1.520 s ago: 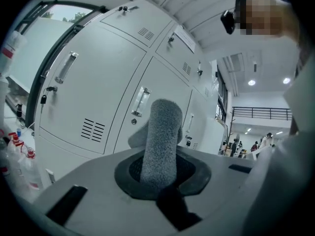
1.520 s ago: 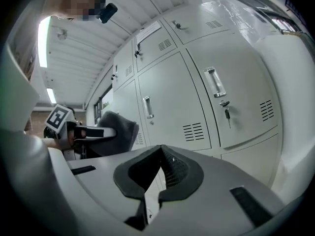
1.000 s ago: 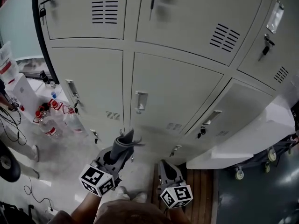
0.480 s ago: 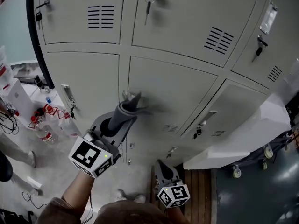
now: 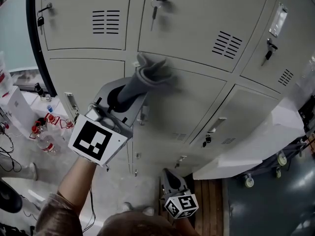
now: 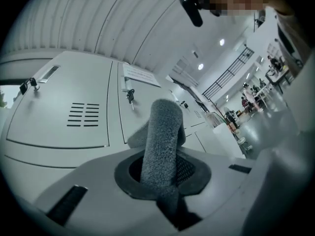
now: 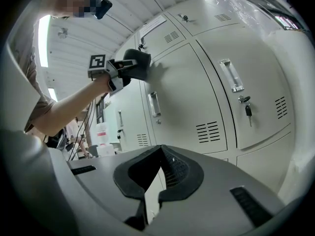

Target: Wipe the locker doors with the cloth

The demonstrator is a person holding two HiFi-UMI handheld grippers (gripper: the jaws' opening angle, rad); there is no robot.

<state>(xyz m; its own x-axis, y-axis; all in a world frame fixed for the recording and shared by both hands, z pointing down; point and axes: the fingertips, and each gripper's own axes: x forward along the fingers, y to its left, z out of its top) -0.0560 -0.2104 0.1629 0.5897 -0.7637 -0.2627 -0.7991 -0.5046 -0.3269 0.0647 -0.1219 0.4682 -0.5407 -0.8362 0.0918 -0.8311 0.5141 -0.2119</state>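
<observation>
as the person's left arm stretches up and forward, forearm bare and nearly straight, the left gripper [image 5: 129, 90] pushes a grey cloth [image 5: 151, 72] against the upper left corner of the middle locker door [image 5: 197, 100]. its jaws are clamped on the cloth, which stands between them as a thick, nubby, towel-like roll with its loose end bunched against the metal. the right gripper [image 5: 171, 175] hangs low by the person's body, aimed at the bottom lockers, jaws drawn together with nothing between them. the doors are smooth, pale painted-metal rectangles with louvred vent slots [image 5: 106, 22] and a key [image 5: 154, 10] dangling from one lock. both grippers are grey moulded plastic with dark, mesh-textured pads; the left's marker cube [image 5: 94, 140] is black and white.
</observation>
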